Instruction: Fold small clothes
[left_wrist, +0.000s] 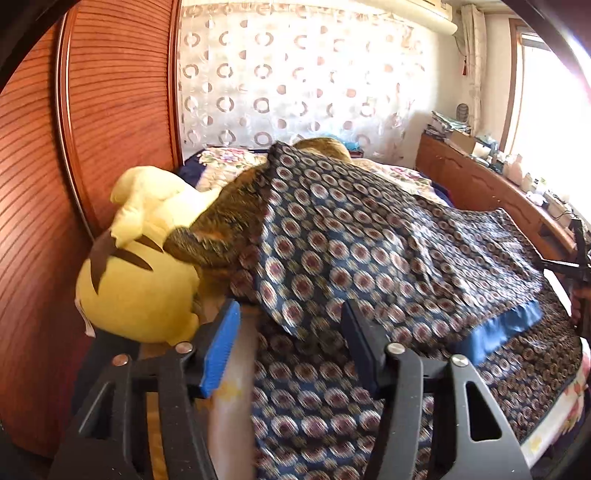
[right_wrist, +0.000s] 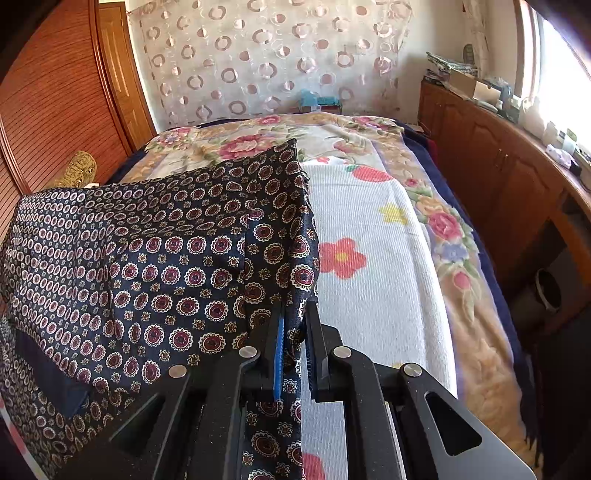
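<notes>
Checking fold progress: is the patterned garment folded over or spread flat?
Partly folded: the patterned garment is lifted, one layer draped over another, its edge pinched in the right tongs.

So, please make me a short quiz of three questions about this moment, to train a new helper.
1. True or false: the right gripper is shut on the patterned garment.
2. Which toy lies by the wooden wardrobe door? A) yellow plush toy B) red ball C) white doll
3. Fill in: the left gripper has its jaws ____ above the garment's edge.

Key: 1 true; 2 A; 3 open
</notes>
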